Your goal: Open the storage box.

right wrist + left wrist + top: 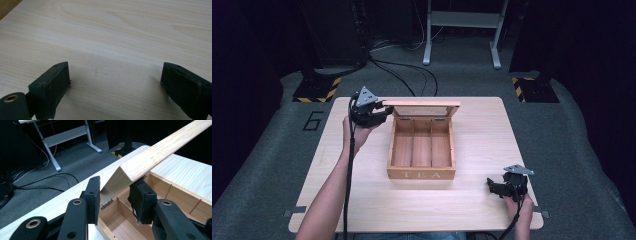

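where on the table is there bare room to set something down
Bare wood right of the tea box, out to the table edge, and the front strip between both forearms. Crowded at the back left corner, where the left gripper grips the lid.

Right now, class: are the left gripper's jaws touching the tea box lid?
Touching. The left gripper view shows the left gripper with both jaws pressed against the lid corner.

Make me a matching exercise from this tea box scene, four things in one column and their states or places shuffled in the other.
Things:
1. left gripper
2. right gripper
3. lid
4. tea box

States:
A. raised open
B. three bare compartments
C. jaws spread above the table
D. clamped on the lid's corner

Pairs: 1-D, 2-C, 3-A, 4-B
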Action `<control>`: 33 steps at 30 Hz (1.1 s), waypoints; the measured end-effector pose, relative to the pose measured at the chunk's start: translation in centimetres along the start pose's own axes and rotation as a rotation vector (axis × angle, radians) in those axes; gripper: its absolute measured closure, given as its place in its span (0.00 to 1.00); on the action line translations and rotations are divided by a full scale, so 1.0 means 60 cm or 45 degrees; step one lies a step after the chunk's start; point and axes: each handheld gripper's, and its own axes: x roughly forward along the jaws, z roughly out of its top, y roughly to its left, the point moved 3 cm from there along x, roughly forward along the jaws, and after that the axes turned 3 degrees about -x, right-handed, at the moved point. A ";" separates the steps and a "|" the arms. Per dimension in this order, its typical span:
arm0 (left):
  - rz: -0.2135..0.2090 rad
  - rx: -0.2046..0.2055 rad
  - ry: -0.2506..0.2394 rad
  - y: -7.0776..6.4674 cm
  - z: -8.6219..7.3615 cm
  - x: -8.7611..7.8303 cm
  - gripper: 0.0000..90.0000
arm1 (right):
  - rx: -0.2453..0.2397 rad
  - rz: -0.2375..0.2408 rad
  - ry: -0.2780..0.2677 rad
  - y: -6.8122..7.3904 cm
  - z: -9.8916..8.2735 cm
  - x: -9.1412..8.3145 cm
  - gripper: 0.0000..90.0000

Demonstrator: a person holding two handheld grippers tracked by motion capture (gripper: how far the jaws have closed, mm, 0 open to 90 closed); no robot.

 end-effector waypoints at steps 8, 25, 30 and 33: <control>0.002 0.008 0.001 -0.004 -0.004 -0.002 0.68 | 0.000 0.000 0.000 0.000 0.000 0.000 0.09; 0.011 0.036 0.000 -0.023 -0.030 -0.015 0.67 | -0.002 0.001 -0.001 -0.001 0.000 0.000 0.09; 0.008 0.037 -0.007 -0.031 -0.045 -0.020 0.66 | 0.003 -0.003 -0.002 0.000 0.000 0.000 0.09; 0.007 0.033 -0.001 -0.037 -0.055 -0.024 0.65 | 0.004 -0.003 -0.002 0.000 0.000 0.000 0.09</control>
